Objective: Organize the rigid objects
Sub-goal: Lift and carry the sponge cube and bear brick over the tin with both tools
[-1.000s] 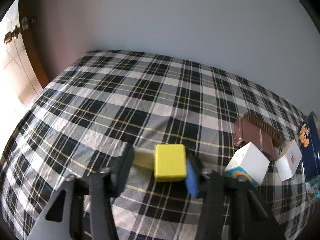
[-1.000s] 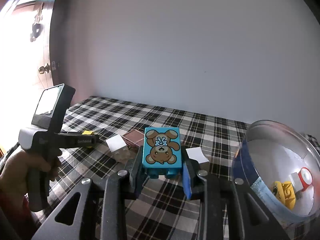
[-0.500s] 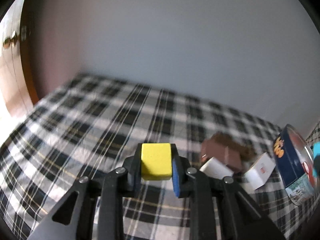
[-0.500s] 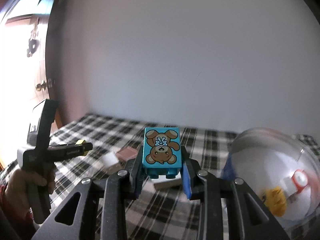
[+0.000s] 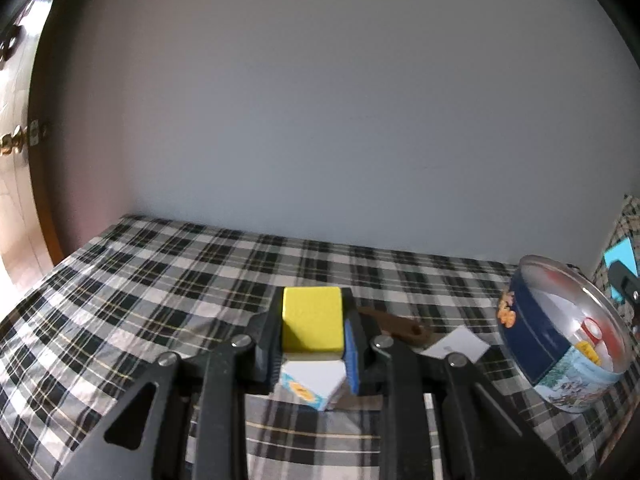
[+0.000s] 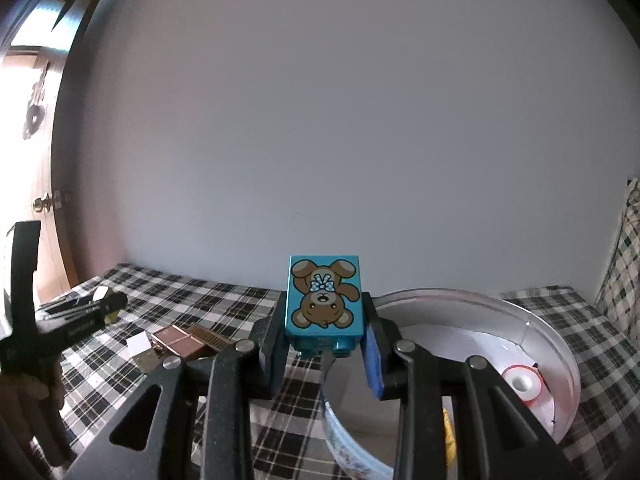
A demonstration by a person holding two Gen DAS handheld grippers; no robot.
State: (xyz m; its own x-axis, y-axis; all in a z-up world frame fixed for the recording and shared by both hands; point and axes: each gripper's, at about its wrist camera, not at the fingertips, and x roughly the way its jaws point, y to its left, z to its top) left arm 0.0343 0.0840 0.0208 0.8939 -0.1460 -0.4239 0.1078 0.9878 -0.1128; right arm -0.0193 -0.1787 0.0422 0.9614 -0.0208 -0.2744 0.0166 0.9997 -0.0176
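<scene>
While each gripper clamps one, yellow block point(image 5: 312, 323) and teal block point(image 6: 324, 300) sit between pads

You have two black two-finger grippers, the left gripper point(image 5: 312, 344) and the right gripper point(image 6: 325, 346). You have one yellow block point(image 5: 313, 319), one teal bear-printed block point(image 6: 324, 302), two white cubes point(image 5: 312, 380) point(image 5: 460, 344), one brown ribbed plastic piece point(image 6: 188, 340) and one round blue tin point(image 5: 560, 336).

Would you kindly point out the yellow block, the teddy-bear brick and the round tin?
yellow block point(image 5: 313, 318): left wrist view, its front face.
teddy-bear brick point(image 6: 323, 296): right wrist view, the printed bear face.
round tin point(image 5: 532, 344): left wrist view, its dark blue side wall.
</scene>
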